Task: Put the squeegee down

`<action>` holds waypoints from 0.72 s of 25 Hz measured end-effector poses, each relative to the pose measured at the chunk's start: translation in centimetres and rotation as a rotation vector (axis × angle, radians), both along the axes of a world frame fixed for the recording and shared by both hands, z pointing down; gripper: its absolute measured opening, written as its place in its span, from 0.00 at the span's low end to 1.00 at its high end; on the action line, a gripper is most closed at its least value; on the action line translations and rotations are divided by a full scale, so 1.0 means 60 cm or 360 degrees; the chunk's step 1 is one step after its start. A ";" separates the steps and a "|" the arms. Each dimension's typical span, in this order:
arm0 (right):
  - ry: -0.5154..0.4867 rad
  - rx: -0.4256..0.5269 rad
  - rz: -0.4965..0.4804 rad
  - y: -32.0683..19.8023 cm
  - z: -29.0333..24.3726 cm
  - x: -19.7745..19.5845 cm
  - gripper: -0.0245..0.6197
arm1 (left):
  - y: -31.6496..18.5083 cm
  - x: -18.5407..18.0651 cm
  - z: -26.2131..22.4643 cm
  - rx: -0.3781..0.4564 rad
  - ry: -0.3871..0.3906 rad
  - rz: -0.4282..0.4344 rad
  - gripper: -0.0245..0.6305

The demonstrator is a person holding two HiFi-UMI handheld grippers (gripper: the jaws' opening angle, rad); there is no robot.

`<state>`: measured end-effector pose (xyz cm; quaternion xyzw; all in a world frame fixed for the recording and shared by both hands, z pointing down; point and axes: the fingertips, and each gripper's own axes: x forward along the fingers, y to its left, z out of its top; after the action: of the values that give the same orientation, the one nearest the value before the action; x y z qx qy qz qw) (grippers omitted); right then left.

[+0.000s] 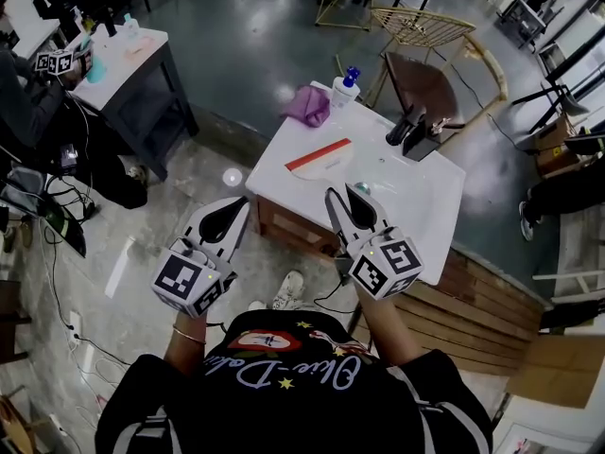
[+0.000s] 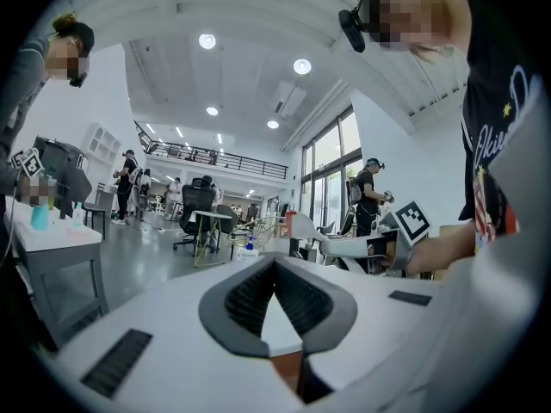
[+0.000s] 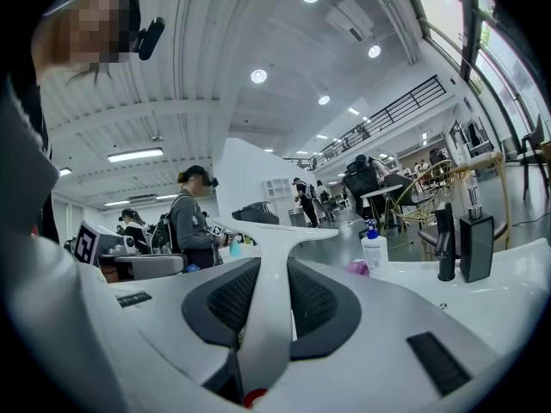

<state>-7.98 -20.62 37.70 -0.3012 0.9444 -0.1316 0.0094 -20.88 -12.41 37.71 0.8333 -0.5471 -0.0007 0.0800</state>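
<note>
A white squeegee (image 1: 321, 158) with a red blade strip is clamped by its handle in my right gripper (image 1: 347, 200). Its head hangs over the near-left part of the white table (image 1: 416, 197). In the right gripper view the squeegee's handle (image 3: 267, 317) runs up between the dark pads to the T-shaped head. My right gripper (image 3: 274, 265) is shut on it. My left gripper (image 1: 238, 206) is held out level beside it, short of the table's left edge. In its own view the left gripper (image 2: 275, 263) has its pad tips together with nothing between them.
On the table's far side lie a purple cloth (image 1: 307, 105), a pump bottle (image 1: 345, 88) and a black tap with a black box (image 1: 416, 130). A wire chair (image 1: 435, 36) stands behind. A grey desk (image 1: 132, 64) with another person is at the left. Cables lie on the floor.
</note>
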 end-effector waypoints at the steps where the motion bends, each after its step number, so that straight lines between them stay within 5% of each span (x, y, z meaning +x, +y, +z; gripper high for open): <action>1: -0.0001 -0.0004 -0.0003 -0.003 0.002 -0.001 0.21 | -0.002 -0.001 0.002 -0.0005 -0.0004 -0.0003 0.03; 18: -0.0040 -0.0041 -0.0035 -0.059 0.015 0.000 0.21 | -0.049 0.006 0.013 -0.0057 -0.0035 -0.0037 0.03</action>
<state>-7.95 -24.14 38.60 -0.2893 0.9457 -0.1475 0.0159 -20.50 -15.37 38.48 0.8253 -0.5574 0.0173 0.0889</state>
